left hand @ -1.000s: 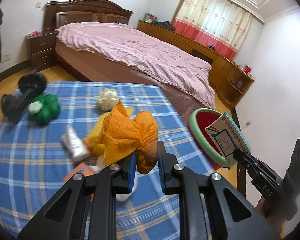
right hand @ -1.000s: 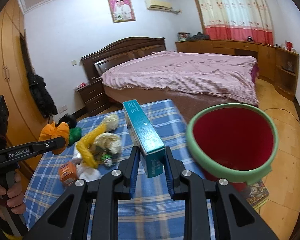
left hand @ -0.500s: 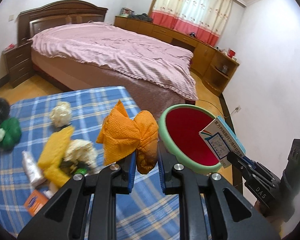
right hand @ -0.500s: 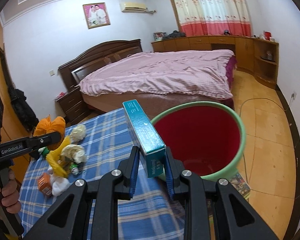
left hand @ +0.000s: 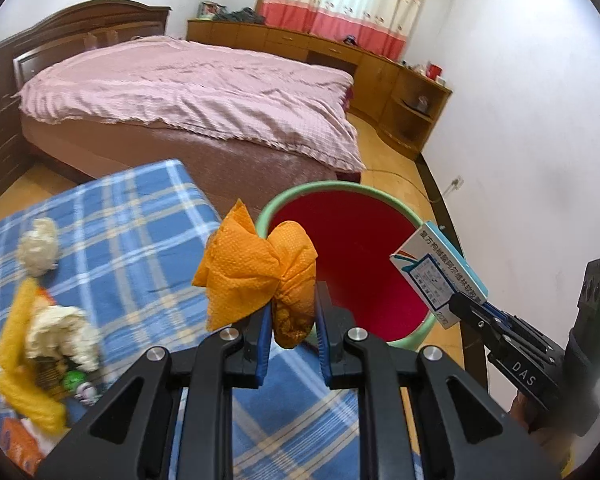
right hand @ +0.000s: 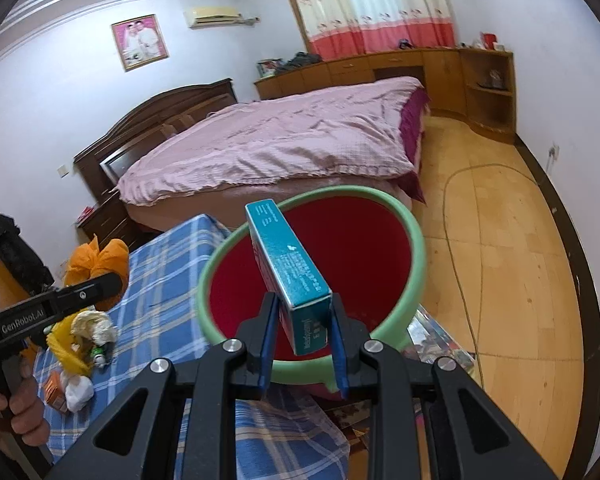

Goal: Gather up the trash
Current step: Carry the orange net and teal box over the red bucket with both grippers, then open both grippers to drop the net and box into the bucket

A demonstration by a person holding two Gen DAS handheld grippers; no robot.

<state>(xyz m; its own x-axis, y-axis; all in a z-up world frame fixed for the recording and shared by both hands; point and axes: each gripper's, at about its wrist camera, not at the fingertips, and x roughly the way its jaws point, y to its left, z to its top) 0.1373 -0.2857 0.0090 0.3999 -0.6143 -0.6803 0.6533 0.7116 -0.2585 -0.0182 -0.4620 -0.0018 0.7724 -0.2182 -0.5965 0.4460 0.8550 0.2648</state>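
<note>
Bedroom: right gripper (right hand: 303,330) clamps teal carton (right hand: 287,276) over red bin (right hand: 414,240); left gripper (left hand: 293,322) clamps orange wad (left hand: 260,272). Release next.

Pink-covered bed (left hand: 188,92), curtains (right hand: 376,4), framed photo (right hand: 140,42).

The crumpled orange napkin (left hand: 260,276) is pinched between the closed jaws of the left gripper (left hand: 293,322), held above the table's edge beside the bin. The teal-and-white carton (right hand: 290,276) is clamped by its lower end in the right gripper (right hand: 303,350), tilted over the bin's opening. The red bin (right hand: 414,248), with a pale green rim, stands on the floor just off the table's corner. More trash lies on the blue plaid table (left hand: 140,216): a yellow wrapper (left hand: 18,356), white paper wads (left hand: 40,246) and a small orange box (right hand: 54,390).
</note>
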